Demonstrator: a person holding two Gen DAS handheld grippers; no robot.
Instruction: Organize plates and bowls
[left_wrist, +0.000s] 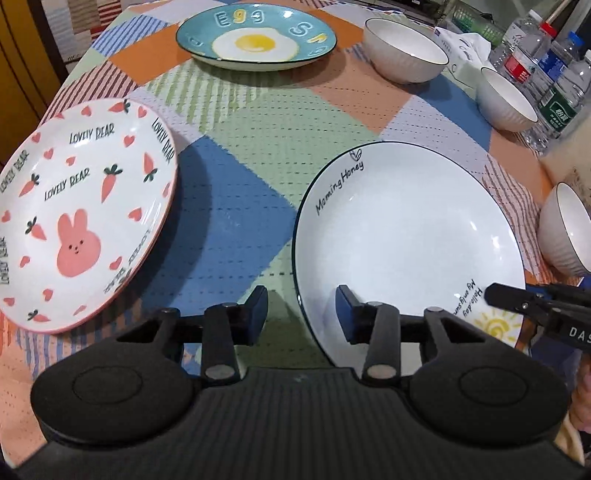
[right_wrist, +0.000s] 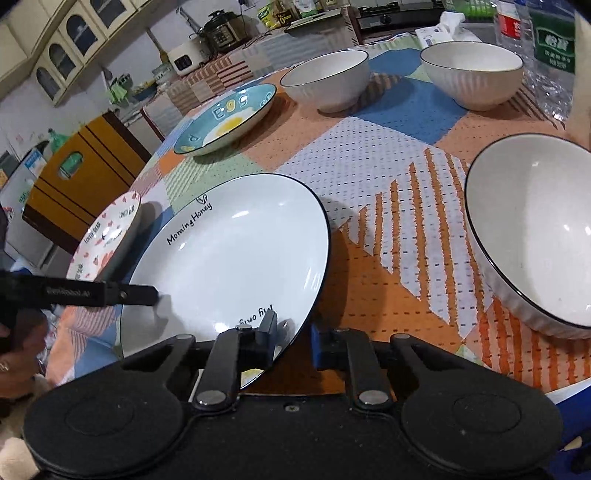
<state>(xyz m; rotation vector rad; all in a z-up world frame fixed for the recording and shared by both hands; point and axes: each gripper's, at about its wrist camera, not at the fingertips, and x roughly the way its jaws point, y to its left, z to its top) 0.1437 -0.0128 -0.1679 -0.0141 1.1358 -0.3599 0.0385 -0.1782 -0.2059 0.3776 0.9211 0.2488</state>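
Note:
A white "Morning Honey" plate (left_wrist: 406, 236) lies on the tablecloth in front of me; it also shows in the right wrist view (right_wrist: 229, 266). My left gripper (left_wrist: 301, 314) is open, its jaws straddling the plate's near-left rim. My right gripper (right_wrist: 293, 341) is open, its jaws straddling the plate's near-right rim. A pink rabbit plate (left_wrist: 81, 214) sits tilted at the left. A blue egg plate (left_wrist: 255, 37) lies at the far side. Three white ribbed bowls (left_wrist: 404, 50) (left_wrist: 506, 99) (left_wrist: 565, 229) stand at the right.
Water bottles (left_wrist: 546, 70) and a tissue pack (left_wrist: 461, 44) crowd the far right corner. The nearest bowl (right_wrist: 535, 232) is close to my right gripper. The table's left edge (left_wrist: 55, 107) drops off beside a yellow cabinet (right_wrist: 81, 173).

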